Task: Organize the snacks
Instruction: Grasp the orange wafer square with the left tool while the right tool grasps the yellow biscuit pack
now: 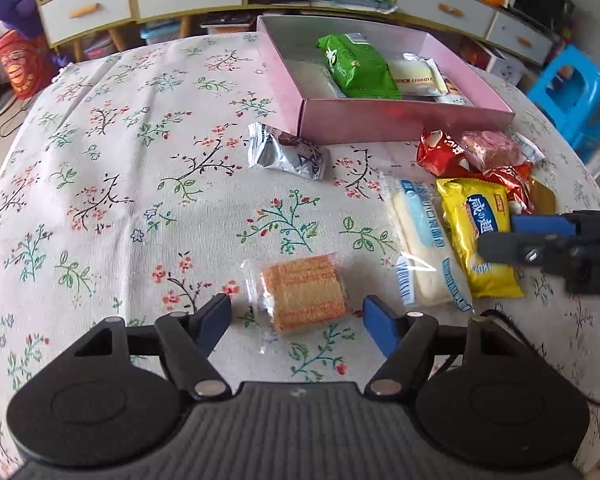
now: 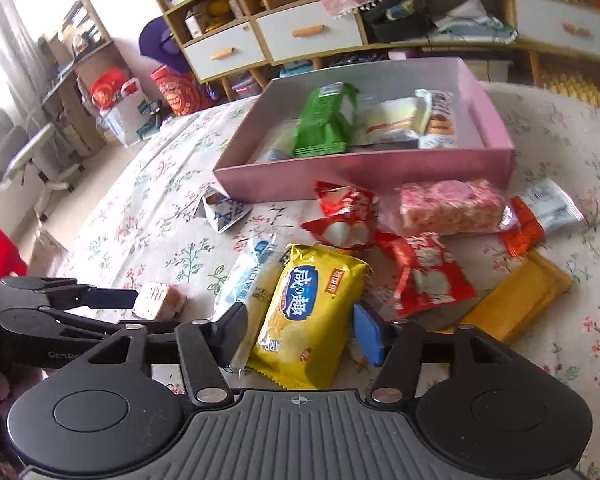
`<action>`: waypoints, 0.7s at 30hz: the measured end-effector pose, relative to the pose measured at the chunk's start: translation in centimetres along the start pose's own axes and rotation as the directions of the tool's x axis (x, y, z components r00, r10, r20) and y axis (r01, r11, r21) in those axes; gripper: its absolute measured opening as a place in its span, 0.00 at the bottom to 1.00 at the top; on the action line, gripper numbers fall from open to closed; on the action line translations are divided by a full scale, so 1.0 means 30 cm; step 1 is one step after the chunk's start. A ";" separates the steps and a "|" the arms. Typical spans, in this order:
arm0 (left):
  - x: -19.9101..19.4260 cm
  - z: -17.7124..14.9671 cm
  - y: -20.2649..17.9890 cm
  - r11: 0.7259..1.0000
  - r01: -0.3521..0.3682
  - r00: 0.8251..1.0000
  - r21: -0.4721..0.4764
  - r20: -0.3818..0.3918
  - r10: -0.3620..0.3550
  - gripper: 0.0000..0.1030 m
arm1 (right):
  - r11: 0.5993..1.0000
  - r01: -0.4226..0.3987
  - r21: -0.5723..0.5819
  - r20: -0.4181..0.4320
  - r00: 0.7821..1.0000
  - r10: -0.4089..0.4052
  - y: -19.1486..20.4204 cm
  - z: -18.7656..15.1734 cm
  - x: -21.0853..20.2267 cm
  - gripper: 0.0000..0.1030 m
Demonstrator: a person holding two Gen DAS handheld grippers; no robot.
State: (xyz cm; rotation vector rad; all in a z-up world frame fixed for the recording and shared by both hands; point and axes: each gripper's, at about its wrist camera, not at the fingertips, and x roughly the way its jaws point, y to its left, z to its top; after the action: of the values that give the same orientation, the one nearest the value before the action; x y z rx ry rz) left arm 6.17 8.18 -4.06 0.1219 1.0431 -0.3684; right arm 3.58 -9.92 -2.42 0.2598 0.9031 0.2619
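Two pickups are set up at once. The left gripper (image 1: 296,312) is held wide open low in its frame, with the wafer pack (image 1: 300,296) lying between its fingers on the cloth (image 1: 120,184); nothing is gripped yet. The right gripper (image 2: 300,330) is likewise spread open around the lower end of the yellow pack (image 2: 308,316), at bottom centre of its view, and no squeeze is seen.

The pink box (image 1: 404,122) sits at upper right of the left view, already holding a green pack (image 1: 356,66) and others.

For a clean grasp, each pack is best centred between the pads before closing. On the right, the white pack (image 2: 244,280) lies just beside the yellow one, under the left finger, so it could be pinched along with it. The wafers are probably brittle, so a light squeeze is advised.
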 end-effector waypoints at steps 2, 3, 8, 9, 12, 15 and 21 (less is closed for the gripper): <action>0.001 -0.004 -0.013 1.000 -0.011 1.000 -0.012 0.010 0.011 0.64 | 0.998 0.040 -0.043 0.003 0.999 -0.040 0.037 -0.006 0.018 0.61; 0.003 -0.004 -0.019 1.000 -0.022 1.000 -0.019 0.014 0.022 0.63 | 0.996 0.058 -0.061 0.005 0.998 -0.058 0.051 -0.010 0.027 0.61; 0.005 0.003 -0.016 0.996 -0.062 0.997 -0.067 0.041 0.065 0.55 | 0.985 0.112 -0.131 0.039 0.993 -0.107 0.098 -0.028 0.052 0.62; 0.004 0.001 -0.013 0.995 -0.068 0.996 -0.074 0.046 0.071 0.54 | 0.984 0.115 -0.138 0.045 0.993 -0.110 0.101 -0.031 0.055 0.62; 0.003 -0.002 -0.014 0.993 -0.081 0.995 -0.081 0.057 0.086 0.53 | 0.981 0.122 -0.148 0.062 0.992 -0.114 0.107 -0.034 0.063 0.62; 0.004 -0.001 -0.013 0.992 -0.088 0.994 -0.088 0.062 0.094 0.50 | 0.980 0.125 -0.152 0.069 0.991 -0.115 0.109 -0.035 0.065 0.62; 0.002 0.001 -0.003 0.990 -0.096 0.992 -0.105 0.068 0.104 0.45 | 0.981 0.132 -0.145 0.072 0.990 -0.122 0.094 -0.028 0.058 0.50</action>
State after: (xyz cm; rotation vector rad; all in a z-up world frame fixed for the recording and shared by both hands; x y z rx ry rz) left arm 6.19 8.07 -4.08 0.0684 0.9775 -0.2266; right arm 3.63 -6.60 -3.27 0.0703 0.8302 0.2011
